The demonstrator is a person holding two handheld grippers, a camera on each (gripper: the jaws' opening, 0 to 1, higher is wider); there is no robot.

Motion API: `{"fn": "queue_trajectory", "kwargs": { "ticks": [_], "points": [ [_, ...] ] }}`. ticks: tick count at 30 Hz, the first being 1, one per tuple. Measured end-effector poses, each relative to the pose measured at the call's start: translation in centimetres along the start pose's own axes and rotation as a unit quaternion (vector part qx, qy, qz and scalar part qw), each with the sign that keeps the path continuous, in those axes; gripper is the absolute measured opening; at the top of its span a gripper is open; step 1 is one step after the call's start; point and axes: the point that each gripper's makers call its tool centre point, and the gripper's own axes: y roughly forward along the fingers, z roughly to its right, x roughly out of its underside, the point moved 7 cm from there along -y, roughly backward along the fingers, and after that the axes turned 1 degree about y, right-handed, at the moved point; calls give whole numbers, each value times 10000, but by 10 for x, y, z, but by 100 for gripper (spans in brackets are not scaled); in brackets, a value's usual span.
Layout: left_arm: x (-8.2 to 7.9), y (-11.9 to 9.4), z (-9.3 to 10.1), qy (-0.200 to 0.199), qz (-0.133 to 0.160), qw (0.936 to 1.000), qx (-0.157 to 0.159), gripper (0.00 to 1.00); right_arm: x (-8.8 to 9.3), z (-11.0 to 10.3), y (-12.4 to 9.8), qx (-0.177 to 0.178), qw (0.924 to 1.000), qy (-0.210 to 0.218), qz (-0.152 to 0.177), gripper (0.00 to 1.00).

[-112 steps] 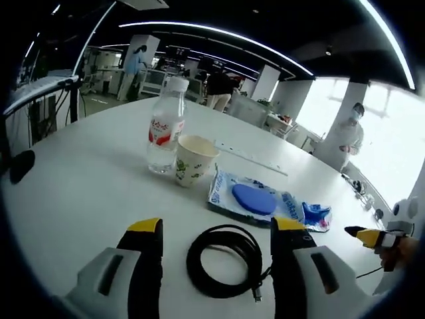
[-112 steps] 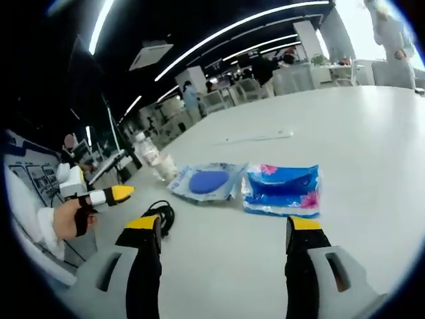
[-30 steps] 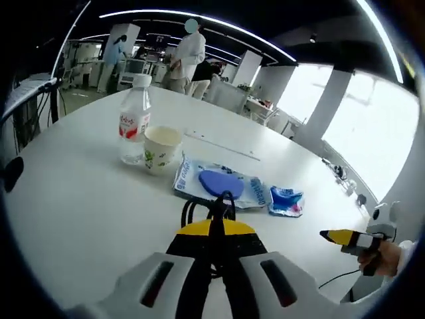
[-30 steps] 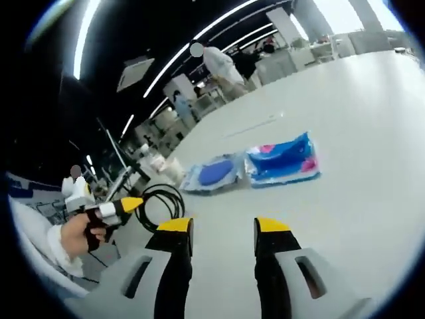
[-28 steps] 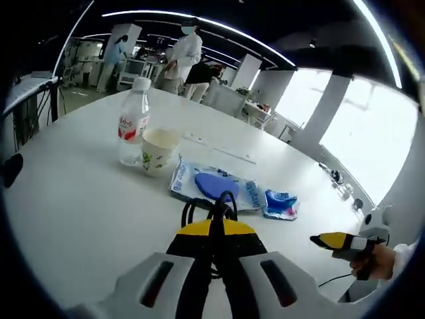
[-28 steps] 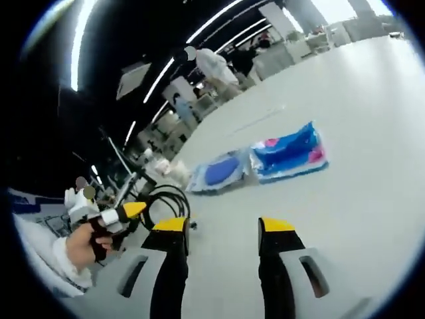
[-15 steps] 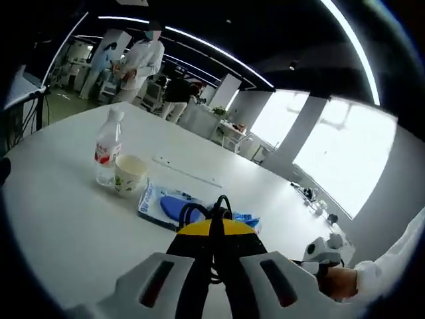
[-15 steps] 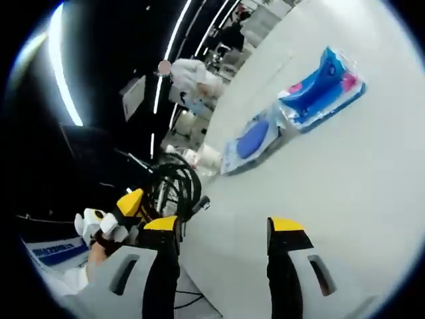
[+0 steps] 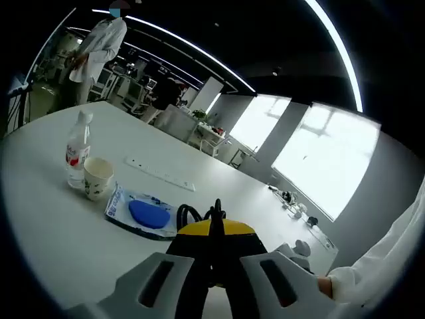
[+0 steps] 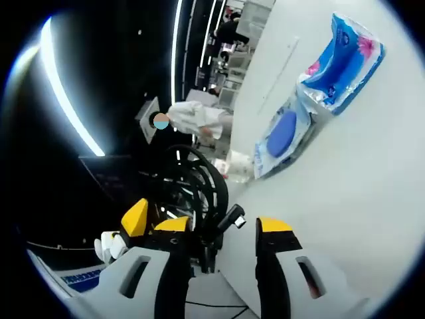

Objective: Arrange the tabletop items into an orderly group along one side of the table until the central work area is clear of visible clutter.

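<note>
A: Left gripper (image 9: pixel 212 229): jaws pressed together on the black cable (image 9: pixel 192 214), whose loops stick up just past the yellow tips. Right gripper (image 10: pixel 222 229): jaws apart, nothing between them.

B: Cable position?

A: Lifted off the white table (image 9: pixel 46 219). In the right gripper view the coil (image 10: pixel 199 183) hangs at the left gripper's yellow tip (image 10: pixel 135 216), just left of the right gripper's own jaws, its plug end poking toward the gap.

B: Surroundings, with counts?

A: One water bottle (image 9: pixel 77 156) with a red label, upright. One paper cup (image 9: pixel 97 177) touching or just beside it. One clear packet with a blue disc (image 9: pixel 143 212) lying flat beyond the cable. One blue tissue pack (image 10: pixel 345 56) next to that packet in the right gripper view. One long white strip (image 9: pixel 159 174) farther back on the table. Two people in white coats, one standing behind the table (image 9: pixel 99 43), one sleeve (image 9: pixel 378 272) at the lower right.

B: Anything obscured?

A: The closed left jaws cover the cable's lower part and the table directly ahead. Small items on the far table edge (image 9: pixel 295 203) are too small to identify. The right gripper view is strongly rolled; bottle and cup there are blurred.
</note>
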Motion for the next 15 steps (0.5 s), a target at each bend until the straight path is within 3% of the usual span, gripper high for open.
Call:
{"fn": "queue_trajectory", "kwargs": {
  "ticks": [1, 3, 6, 9, 12, 15],
  "points": [
    [2, 0, 0, 8, 3, 10000, -5, 0, 3, 1, -1, 52, 9997, 147, -179, 17],
    [4, -2, -2, 16, 4, 10000, -42, 0, 3, 5, -3, 105, 9994, -209, -264, 16],
    [12, -8, -9, 272, -262, 9989, -262, 0, 0, 6, -4, 236, 9995, -85, -212, 12],
    [20, -12, -12, 564, -412, 9969, -355, 1, -7, 10, -6, 417, 9977, -436, -295, 10],
    [24, -15, -13, 438, -394, 9977, -331, 2, -13, 9, -7, 530, 9960, -629, -340, 9],
    [23, -18, -20, 546, -276, 9962, -624, 8, -17, 9, -10, 653, 9948, -719, -309, 8]
  ]
}}
